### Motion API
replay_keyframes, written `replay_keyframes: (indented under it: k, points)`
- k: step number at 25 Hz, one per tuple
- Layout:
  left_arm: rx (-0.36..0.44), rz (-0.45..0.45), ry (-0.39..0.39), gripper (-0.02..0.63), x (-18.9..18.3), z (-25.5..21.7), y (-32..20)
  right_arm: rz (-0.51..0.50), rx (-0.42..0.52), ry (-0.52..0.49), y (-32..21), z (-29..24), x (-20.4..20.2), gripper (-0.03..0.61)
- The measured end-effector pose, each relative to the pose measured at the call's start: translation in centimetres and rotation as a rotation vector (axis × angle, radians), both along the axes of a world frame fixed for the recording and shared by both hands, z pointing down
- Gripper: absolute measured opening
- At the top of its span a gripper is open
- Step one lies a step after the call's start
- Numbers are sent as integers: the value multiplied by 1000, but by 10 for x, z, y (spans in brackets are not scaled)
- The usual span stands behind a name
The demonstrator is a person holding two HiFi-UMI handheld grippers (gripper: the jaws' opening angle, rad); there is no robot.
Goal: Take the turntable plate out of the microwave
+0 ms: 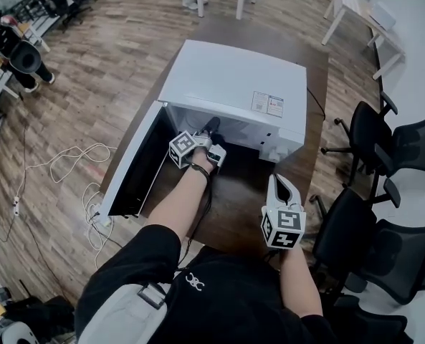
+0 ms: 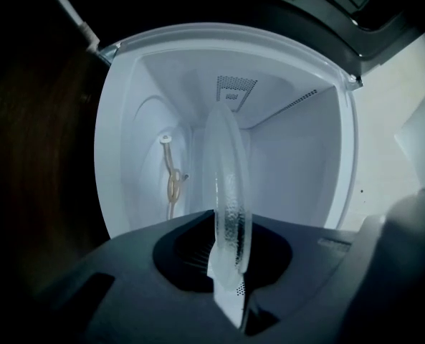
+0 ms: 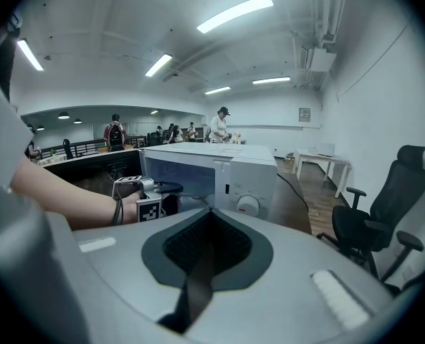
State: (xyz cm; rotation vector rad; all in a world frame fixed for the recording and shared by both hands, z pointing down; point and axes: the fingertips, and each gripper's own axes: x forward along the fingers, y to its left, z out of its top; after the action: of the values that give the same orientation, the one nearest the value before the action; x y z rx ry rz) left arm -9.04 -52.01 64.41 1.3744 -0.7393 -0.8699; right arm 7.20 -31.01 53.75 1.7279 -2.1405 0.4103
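Note:
The white microwave (image 1: 234,84) stands on a dark table with its door (image 1: 137,167) swung open to the left. My left gripper (image 1: 211,129) reaches into the cavity's mouth. In the left gripper view the clear glass turntable plate (image 2: 230,185) appears edge-on, and my left gripper (image 2: 230,264) is shut on its near rim. A beige roller ring (image 2: 173,186) lies on the cavity floor behind the plate. My right gripper (image 1: 282,188) hangs in front of the microwave (image 3: 219,167), apart from it. Its jaws (image 3: 208,224) are shut with nothing between them.
Black office chairs (image 1: 391,156) stand close on the right of the table (image 1: 298,185). White cables (image 1: 69,156) trail over the wooden floor on the left. Further off are white tables (image 1: 355,6) and people (image 3: 219,127).

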Motion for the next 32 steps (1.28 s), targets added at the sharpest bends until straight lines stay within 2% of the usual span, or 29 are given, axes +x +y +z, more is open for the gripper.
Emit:
replay_keyframes:
  k: [4, 11, 19, 27, 32]
  points:
    - [-2, 9, -43, 34, -2, -1, 16, -39, 31, -16, 2, -9, -6, 9]
    - [-34, 3, -66, 35, -4, 1, 66, -108, 66, -70, 17, -24, -15, 9]
    - [-11, -38, -80, 35, -13, -20, 106, -164, 91, -166, 18, -35, -15, 8]
    - [-9, -26, -108, 35, -11, -37, 169, -239, 113, -172, 23, -46, -24, 8]
    - [-9, -26, -100, 35, -11, -46, 209, -266, 123, -186, 31, -53, -27, 8]
